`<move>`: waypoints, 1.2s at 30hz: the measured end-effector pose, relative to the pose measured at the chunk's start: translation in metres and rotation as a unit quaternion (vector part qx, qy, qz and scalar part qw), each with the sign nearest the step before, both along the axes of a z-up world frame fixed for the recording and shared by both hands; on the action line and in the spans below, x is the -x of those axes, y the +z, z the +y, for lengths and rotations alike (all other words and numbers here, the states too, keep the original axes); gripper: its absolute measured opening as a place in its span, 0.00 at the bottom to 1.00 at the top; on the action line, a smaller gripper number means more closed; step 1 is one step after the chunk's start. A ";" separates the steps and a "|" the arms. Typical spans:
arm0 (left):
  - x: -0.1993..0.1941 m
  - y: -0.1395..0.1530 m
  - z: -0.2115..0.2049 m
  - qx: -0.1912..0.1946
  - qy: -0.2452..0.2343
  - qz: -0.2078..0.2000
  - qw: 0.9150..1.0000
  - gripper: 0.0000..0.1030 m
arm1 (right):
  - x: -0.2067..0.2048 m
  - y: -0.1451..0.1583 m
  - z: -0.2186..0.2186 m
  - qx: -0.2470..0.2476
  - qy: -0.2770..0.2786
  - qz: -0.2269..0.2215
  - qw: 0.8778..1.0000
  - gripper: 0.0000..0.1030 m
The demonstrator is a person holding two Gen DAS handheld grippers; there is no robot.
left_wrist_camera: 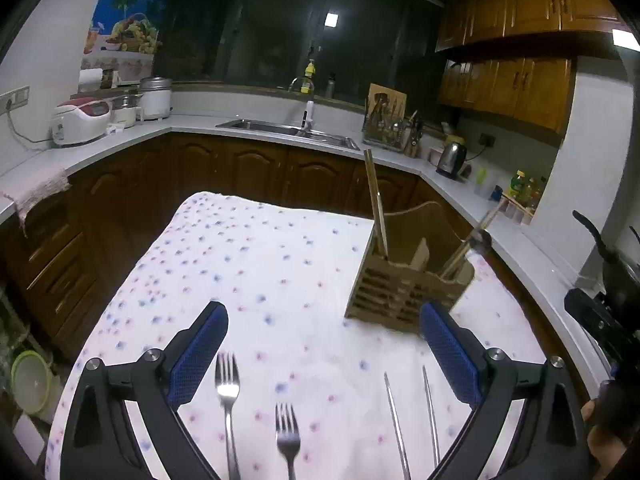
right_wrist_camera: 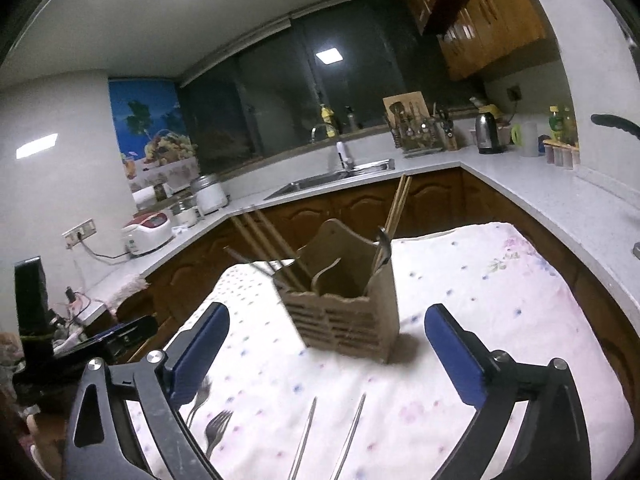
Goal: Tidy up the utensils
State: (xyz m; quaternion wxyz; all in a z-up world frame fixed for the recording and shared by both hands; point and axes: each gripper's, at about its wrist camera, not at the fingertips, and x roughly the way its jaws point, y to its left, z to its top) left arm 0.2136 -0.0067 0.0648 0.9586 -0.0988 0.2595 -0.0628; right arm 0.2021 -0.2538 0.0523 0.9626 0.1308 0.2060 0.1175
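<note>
1. On the flowered tablecloth (left_wrist_camera: 280,240), near left, two forks (left_wrist_camera: 228,384) lie flat.
2. Left gripper (left_wrist_camera: 324,336) hangs wide open, empty.
3. Two metal chopsticks (left_wrist_camera: 412,420) lie near right.
4. Wooden holder (left_wrist_camera: 404,292) stands beyond them, wooden chopsticks (left_wrist_camera: 376,204) upright inside.
5. Right gripper (right_wrist_camera: 326,340) gapes open, holding nothing, facing the holder.

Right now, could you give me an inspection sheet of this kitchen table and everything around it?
Surface: floral tablecloth covering the table.
Job's things: wooden utensil holder standing upright with chopsticks in it; two forks and two metal chopsticks lying flat in front.
Clutter: nothing seen on the cloth.
Grippers: left hand-held gripper open, empty; right hand-held gripper open, empty.
Cables: rice cooker cord on the counter.
Surroundings: sink, kettle, wooden cabinets.
</note>
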 end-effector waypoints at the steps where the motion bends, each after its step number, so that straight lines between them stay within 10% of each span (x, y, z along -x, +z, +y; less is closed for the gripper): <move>1: 0.008 -0.001 0.002 0.001 0.000 0.000 1.000 0.95 | 0.008 -0.001 0.001 0.001 0.002 0.000 1.000 0.97; 13: 0.096 0.000 0.023 0.000 0.007 -0.012 1.000 0.96 | 0.081 -0.014 0.003 0.006 0.007 0.020 1.000 0.97; 22: 0.145 0.013 0.033 0.001 0.006 -0.037 0.999 0.99 | 0.139 0.031 0.006 0.032 0.005 -0.051 0.998 1.00; 36: 0.179 -0.056 0.006 -0.060 0.021 -0.070 0.995 0.99 | 0.165 -0.065 0.018 0.054 -0.058 -0.040 0.996 1.00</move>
